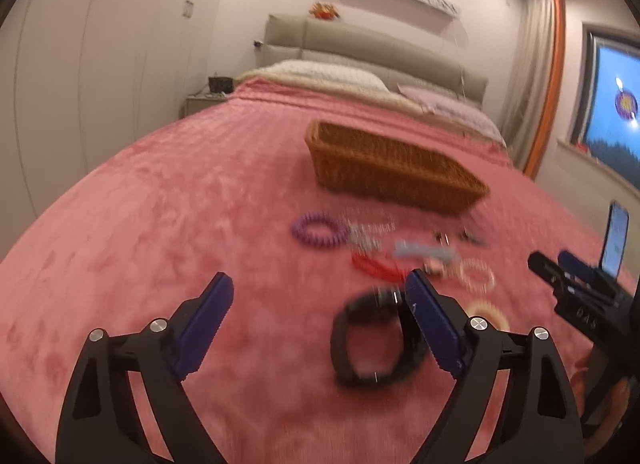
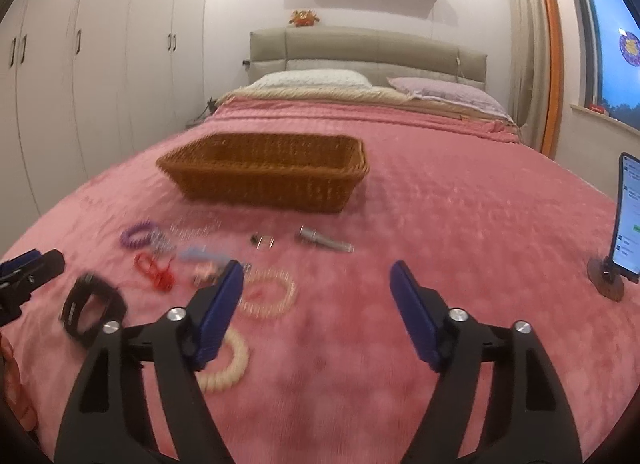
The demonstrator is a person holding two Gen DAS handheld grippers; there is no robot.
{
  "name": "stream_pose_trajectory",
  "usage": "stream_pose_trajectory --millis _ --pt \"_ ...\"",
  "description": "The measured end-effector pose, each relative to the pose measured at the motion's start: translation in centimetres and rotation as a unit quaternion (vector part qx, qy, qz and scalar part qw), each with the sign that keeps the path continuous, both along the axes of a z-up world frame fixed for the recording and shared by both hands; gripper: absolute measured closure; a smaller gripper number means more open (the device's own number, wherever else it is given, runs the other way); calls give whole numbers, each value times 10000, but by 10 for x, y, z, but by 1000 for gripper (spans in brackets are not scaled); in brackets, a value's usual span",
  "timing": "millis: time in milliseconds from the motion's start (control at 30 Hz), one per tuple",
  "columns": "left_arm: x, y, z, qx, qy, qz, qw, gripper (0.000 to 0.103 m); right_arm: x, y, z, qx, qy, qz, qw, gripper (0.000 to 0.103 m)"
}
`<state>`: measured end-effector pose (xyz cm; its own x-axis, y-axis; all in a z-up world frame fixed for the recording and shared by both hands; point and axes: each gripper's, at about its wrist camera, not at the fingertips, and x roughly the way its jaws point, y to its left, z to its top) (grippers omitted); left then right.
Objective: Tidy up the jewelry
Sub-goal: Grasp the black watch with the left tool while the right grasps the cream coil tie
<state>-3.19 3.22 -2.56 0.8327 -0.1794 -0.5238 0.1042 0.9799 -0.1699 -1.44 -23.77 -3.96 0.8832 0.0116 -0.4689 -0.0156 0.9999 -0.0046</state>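
A brown wicker basket (image 1: 384,168) (image 2: 268,168) stands on the pink bedspread. In front of it lie loose pieces: a purple bracelet (image 1: 318,230) (image 2: 136,235), a red cord (image 1: 374,266) (image 2: 156,270), a black band (image 1: 374,344) (image 2: 90,310), a clear bead bracelet (image 2: 268,292) (image 1: 478,274), a cream bead bracelet (image 2: 230,360) and a silver tube (image 2: 324,242). My left gripper (image 1: 320,296) is open and empty above the bed, the black band by its right finger. My right gripper (image 2: 316,284) is open and empty, the cream bracelet under its left finger.
A phone (image 2: 626,220) (image 1: 616,240) stands on a round holder at the bed's right edge. Pillows (image 2: 444,94) and a padded headboard are at the far end. White wardrobes (image 2: 80,76) line the left wall. A window (image 2: 616,48) is on the right.
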Motion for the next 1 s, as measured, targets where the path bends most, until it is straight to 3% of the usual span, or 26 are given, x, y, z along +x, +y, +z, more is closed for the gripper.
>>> stream_pose_trajectory --millis 100,233,400,433,500,700,833,1000 --pt "-1 -7 -6 202 259 -142 9994 29 -12 8 -3 9 130 167 9998 39" --pt "3 -12 -13 273 600 -238 9975 43 -9 17 -14 36 600 391 9974 62" --pt "10 -7 -21 -34 961 -441 9944 60 -1 15 -20 355 919 534 9937 64" --pt "12 -7 -23 -64 1007 -467 9938 67 1 14 -20 444 996 587 9923 64" --pt "17 -7 -25 -155 1141 -502 9921 69 5 18 -22 532 1130 676 9899 64" --pt "28 -10 -29 -41 1307 -422 9905 75 13 38 -27 109 1376 652 9883 64" --pt "32 -8 -29 -27 1349 -378 9901 85 19 41 -33 89 1563 670 9854 86" --pt "32 -9 -29 4 1317 -426 9904 96 20 41 -33 106 1623 696 9842 92"
